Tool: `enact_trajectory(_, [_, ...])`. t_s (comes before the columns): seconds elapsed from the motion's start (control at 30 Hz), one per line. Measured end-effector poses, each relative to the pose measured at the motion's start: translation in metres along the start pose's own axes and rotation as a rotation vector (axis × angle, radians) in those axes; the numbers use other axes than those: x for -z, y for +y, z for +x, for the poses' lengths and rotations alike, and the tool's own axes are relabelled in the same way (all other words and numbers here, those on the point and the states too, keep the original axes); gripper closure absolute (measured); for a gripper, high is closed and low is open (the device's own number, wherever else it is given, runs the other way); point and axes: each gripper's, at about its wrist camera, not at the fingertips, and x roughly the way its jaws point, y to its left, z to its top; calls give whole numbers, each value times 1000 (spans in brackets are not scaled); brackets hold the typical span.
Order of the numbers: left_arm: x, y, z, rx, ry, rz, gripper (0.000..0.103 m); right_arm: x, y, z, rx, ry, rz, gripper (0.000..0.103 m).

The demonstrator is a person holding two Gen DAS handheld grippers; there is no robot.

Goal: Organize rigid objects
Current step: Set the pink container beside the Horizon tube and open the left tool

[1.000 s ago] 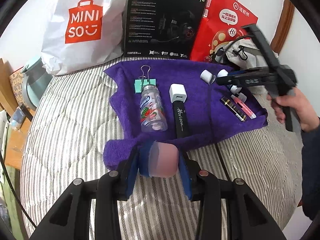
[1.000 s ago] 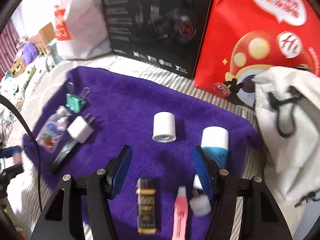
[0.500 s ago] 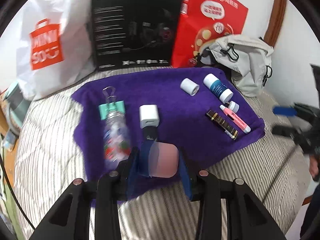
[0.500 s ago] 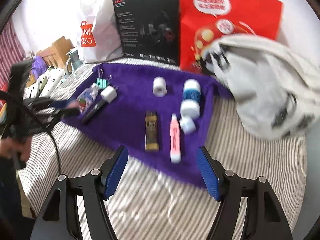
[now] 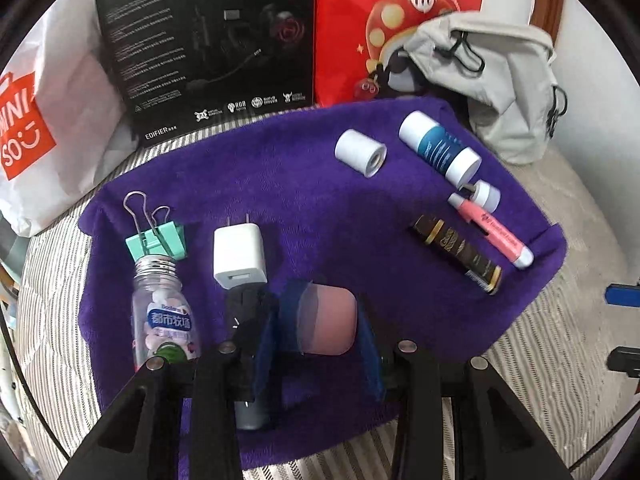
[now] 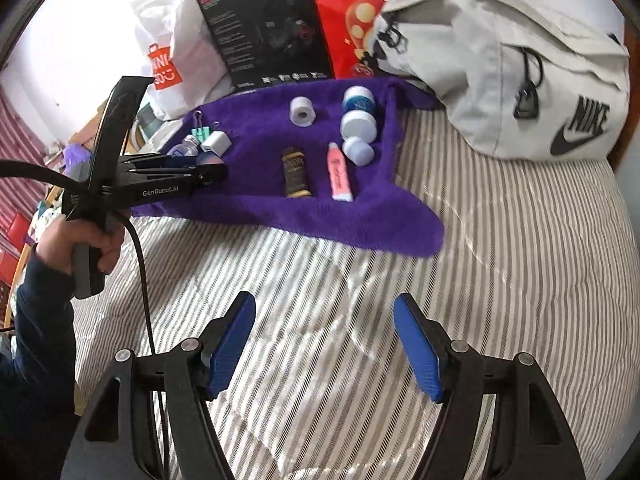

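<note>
A purple towel (image 5: 320, 184) lies on the striped bed with small items on it. My left gripper (image 5: 320, 320) is shut on a pink cylinder (image 5: 332, 320) and hovers low over the towel's near part. Left of it lie a clear candy bottle (image 5: 164, 320), a teal binder clip (image 5: 158, 240) and a white charger (image 5: 239, 256). Further right are a white roll (image 5: 360, 153), a blue-and-white bottle (image 5: 440, 152), a pink highlighter (image 5: 492, 236) and a black-gold tube (image 5: 456, 254). My right gripper (image 6: 324, 320) stands open over bare bedding, well short of the towel (image 6: 280, 200).
A grey Nike bag (image 6: 520, 80) sits at the towel's far right. A black box (image 5: 208, 48), a red paper bag (image 5: 392, 20) and a white shopping bag (image 5: 48, 92) stand behind it. A person's hand (image 6: 92, 240) holds the left gripper, with its cable hanging down.
The left gripper has moved forward over the towel, still holding the pink cylinder. The right gripper has drawn back from the towel to over the striped bedding, staying open.
</note>
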Motion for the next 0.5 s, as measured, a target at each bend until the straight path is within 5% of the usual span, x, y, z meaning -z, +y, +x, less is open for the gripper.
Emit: enact_trajectory(0.5, [1,-2,6,-18,12,45,66,0,1,5,-19,-12,-7,32])
